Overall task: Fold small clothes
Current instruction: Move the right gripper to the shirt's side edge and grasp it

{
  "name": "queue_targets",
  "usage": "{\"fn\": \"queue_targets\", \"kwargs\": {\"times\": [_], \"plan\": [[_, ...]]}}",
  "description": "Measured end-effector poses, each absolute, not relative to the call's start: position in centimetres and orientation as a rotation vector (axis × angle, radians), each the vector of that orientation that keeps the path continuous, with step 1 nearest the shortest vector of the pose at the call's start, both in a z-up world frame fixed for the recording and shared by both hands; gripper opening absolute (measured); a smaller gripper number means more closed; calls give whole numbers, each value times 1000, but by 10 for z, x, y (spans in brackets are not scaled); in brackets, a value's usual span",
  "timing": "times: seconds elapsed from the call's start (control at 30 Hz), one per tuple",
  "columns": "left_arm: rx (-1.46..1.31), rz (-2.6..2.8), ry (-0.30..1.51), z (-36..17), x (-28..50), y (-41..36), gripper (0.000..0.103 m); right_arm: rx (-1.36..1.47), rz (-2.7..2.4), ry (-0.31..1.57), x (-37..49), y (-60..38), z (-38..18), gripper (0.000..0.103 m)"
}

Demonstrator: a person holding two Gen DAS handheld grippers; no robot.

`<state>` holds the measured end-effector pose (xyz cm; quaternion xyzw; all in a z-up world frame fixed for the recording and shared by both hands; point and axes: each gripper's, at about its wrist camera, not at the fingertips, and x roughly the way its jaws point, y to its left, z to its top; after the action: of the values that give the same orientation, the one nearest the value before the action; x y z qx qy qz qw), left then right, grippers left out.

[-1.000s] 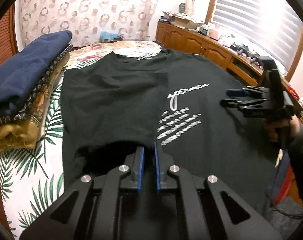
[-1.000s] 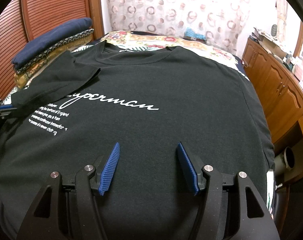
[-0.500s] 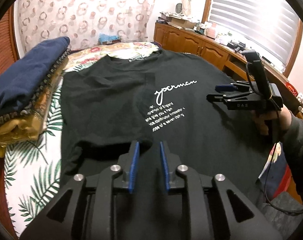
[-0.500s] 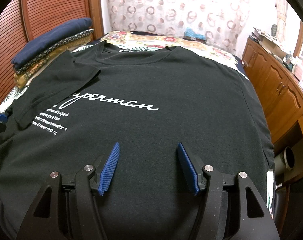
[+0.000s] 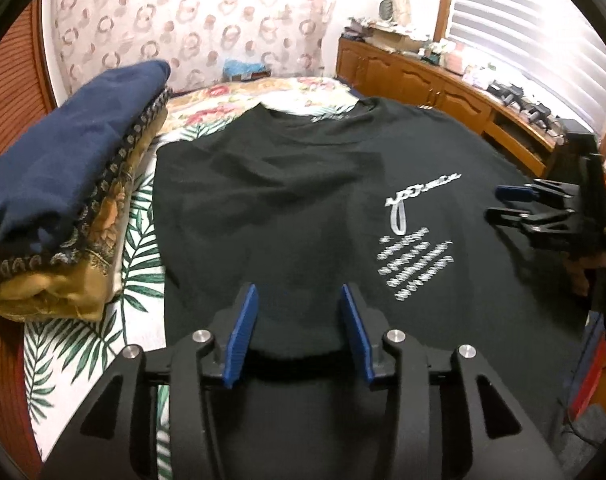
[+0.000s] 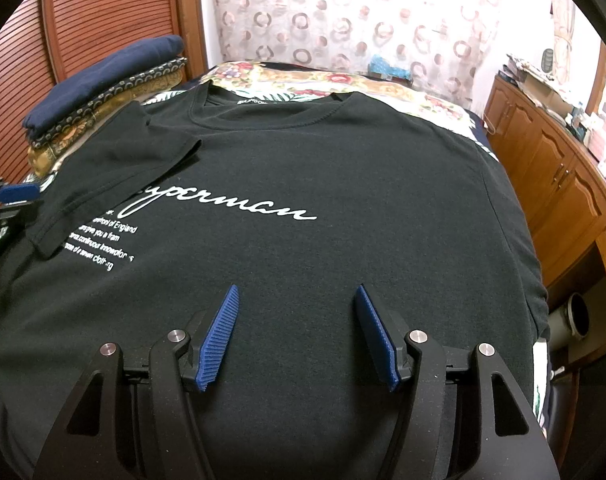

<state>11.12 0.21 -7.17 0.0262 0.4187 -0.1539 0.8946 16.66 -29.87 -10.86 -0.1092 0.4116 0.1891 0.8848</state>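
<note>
A black T-shirt (image 5: 283, 200) with white "superman" lettering (image 6: 231, 208) lies flat, front up, on the bed. Its left sleeve (image 6: 119, 168) is folded inward over the chest and hides the start of the print. My left gripper (image 5: 299, 290) hovers low over the shirt's left side. Its jaws are opening, and the blue pads (image 5: 243, 332) stand apart and touch no cloth. It also shows at the left edge of the right wrist view as the left gripper (image 6: 15, 194). My right gripper (image 6: 295, 290) is open above the shirt's lower front. From the left wrist view the right gripper (image 5: 511, 204) sits at the far right.
A stack of folded clothes (image 5: 63, 200), navy on top of gold patterned pieces, sits at the left of the bed (image 5: 135, 272). A wooden cabinet (image 6: 551, 168) with clutter runs along the right. A slatted wooden panel (image 6: 103, 20) stands behind the stack.
The left gripper, shut on a fold of the shirt a second ago, has let the cloth go and spread its jaws wide. The right gripper has stayed still and open.
</note>
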Motion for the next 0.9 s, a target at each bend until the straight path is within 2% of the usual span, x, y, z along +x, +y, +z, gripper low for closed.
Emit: {"fn": "queue_targets", "kwargs": {"times": [0.1,0.3,0.47,0.73,0.9], "plan": [[61,-307,891,-79,122,2,49,-227,393,857,167,-299,-109,62],[89,-272,897,-85,128,0,50,-227,393,857,167,-299,-109,62],[99,-271,877,-86,129,1,55,-228,393,857,167,-299,-108,62],[93,-276,881,-86,131,4,58,-216,400,858,166,-303,-107,64],[97,-277,881,-86,130,2,59,-129,341,788,170,-350,-88,63]]}}
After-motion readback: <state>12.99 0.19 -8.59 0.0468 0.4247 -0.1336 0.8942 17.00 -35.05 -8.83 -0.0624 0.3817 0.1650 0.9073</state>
